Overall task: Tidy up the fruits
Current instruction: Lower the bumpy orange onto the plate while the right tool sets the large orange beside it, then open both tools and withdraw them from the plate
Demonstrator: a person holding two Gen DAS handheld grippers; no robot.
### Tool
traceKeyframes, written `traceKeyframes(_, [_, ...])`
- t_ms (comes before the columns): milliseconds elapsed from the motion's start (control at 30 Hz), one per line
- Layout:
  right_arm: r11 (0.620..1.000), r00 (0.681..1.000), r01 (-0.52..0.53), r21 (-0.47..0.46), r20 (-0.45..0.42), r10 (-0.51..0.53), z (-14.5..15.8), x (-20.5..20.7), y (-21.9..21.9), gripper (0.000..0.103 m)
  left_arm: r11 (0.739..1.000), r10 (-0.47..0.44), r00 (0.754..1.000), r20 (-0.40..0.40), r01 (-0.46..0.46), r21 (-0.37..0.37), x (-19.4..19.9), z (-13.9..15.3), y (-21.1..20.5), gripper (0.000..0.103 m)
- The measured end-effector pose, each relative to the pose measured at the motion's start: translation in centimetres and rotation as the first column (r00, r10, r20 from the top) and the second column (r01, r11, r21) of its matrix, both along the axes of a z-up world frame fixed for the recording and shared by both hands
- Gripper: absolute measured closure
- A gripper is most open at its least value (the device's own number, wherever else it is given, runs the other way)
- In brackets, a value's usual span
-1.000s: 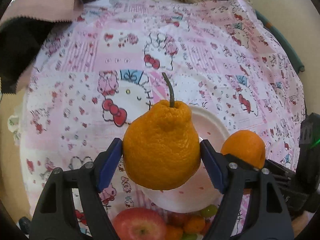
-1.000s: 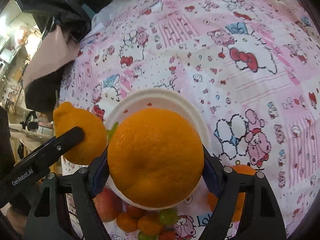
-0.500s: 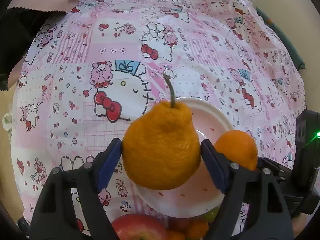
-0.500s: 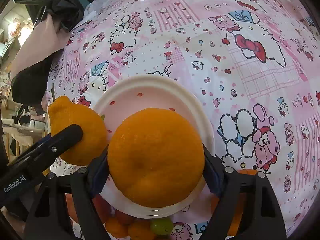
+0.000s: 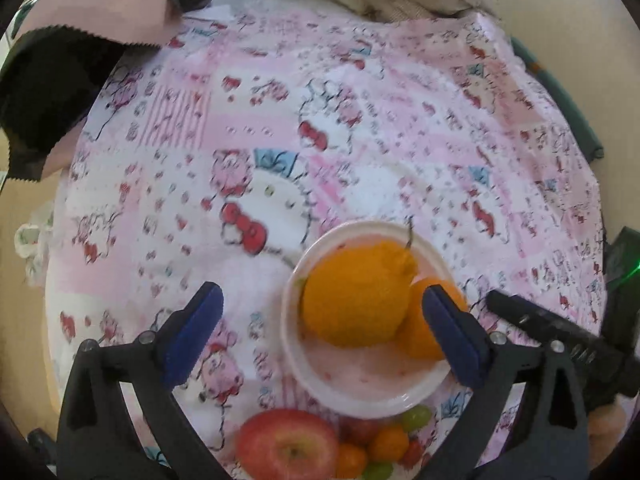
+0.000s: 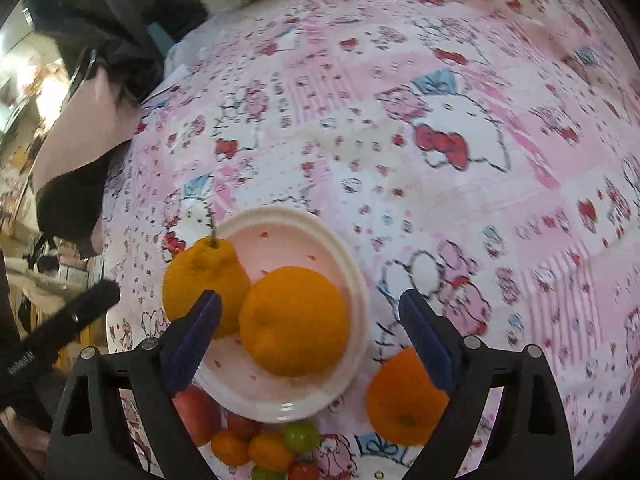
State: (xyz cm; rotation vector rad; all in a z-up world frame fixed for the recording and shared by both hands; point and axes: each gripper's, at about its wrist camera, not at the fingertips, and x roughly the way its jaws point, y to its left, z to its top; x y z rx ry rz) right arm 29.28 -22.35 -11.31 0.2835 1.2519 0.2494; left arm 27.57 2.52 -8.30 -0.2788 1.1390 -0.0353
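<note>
Left gripper (image 5: 320, 334): jaws have just been opening and stand wide apart, nothing pressed between the blue pads; the fruit lies past the right pad. Right gripper (image 6: 310, 330): jaws likewise have just been opening, released, pads clear of the fruit.

Nearest the cameras, on the cloth below the plate: a red apple (image 5: 287, 444) and a cluster of small fruits (image 6: 264, 446), orange, green and red. A separate orange (image 6: 404, 400) sits on the cloth just right of the plate in the right wrist view, partly behind the right pad.

White plate (image 6: 352, 280) lies flat on the pink cartoon-print tablecloth (image 6: 460, 80). Two fruits rest in it, touching: the stemmed knobby orange (image 5: 354, 294) at the left side, the round orange (image 6: 294, 320) beside it.

Far edge: dark and pink fabric (image 5: 80, 32) at upper left.
</note>
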Motion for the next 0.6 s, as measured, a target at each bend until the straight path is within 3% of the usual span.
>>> traceKeyframes(133, [0.999,1.0,-0.004,-0.041,-0.024,0.003,0.2,-0.6,-0.4,0.027,0.997,-0.016,0.997,-0.077,0.021,0.07,-1.1,-1.4,-0.4,0.005])
traceKeyframes(267, [0.995,0.988,-0.099,-0.019,-0.123,0.096,-1.3,-1.0,1.2,0.042,0.994,-0.014,0.994,-0.113,0.026,0.106,-1.5,-2.5,-0.4,0.016])
traceKeyframes(433, [0.958,0.943,-0.273,-0.084,-0.221,0.249,-3.6,-2.1,4.3,0.043,0.989,-0.044,0.985,-0.17,0.067,0.133,-1.2,-4.2,-0.8,0.033])
traceKeyframes(500, [0.944,0.939,-0.303,-0.13,-0.209,0.272,-4.2,-2.2,5.2,0.043,0.989,-0.059,0.978,-0.202,0.085,0.121,-0.8,-5.1,-1.0,0.055])
traceKeyframes(600, [0.919,0.938,-0.336,-0.208,-0.166,0.305,-4.3,-1.9,6.5,0.043,0.99,-0.068,0.971,-0.227,0.094,0.104,-0.4,-6.1,-1.4,0.064])
